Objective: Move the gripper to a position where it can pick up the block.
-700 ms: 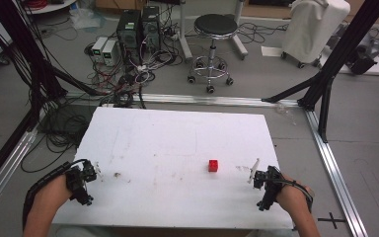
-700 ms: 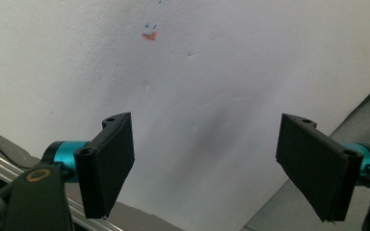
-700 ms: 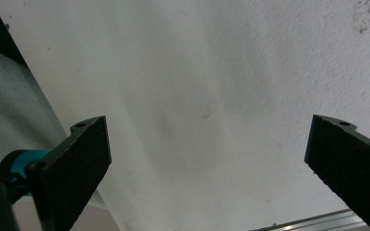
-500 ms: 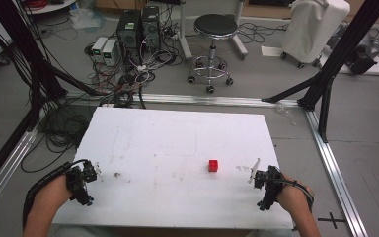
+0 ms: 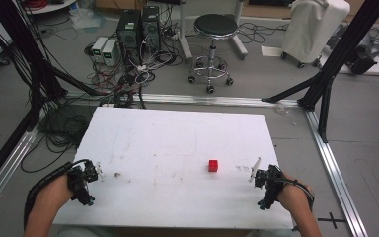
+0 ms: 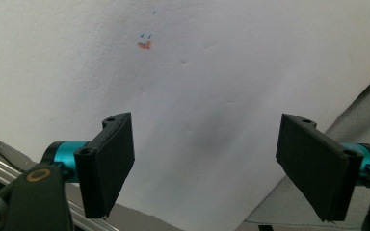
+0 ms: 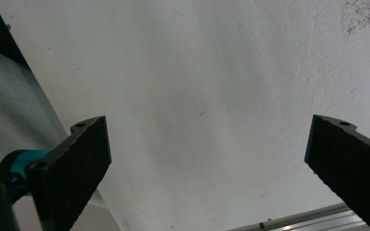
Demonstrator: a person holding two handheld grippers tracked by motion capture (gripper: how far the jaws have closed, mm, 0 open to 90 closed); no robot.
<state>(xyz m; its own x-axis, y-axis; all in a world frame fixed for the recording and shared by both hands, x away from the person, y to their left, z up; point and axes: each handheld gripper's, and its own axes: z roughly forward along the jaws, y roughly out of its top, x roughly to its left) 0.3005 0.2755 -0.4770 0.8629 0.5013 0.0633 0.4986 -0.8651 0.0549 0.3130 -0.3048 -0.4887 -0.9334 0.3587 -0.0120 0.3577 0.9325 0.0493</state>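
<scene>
Red cube (image 5: 213, 165) sits mid-counter (image 5: 177, 143), well apart from both tongs — left (image 5: 90, 174), right (image 5: 256, 174) — each spread wide near the front edge.

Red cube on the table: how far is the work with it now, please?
Nothing looks done yet. The red cube lies alone on the white table, untouched. Nothing is in hand: the left gripper and the right gripper are both open and empty, near the table's front corners. The right gripper is the nearer one. Reaching, grasping and moving the cube all remain.
</scene>
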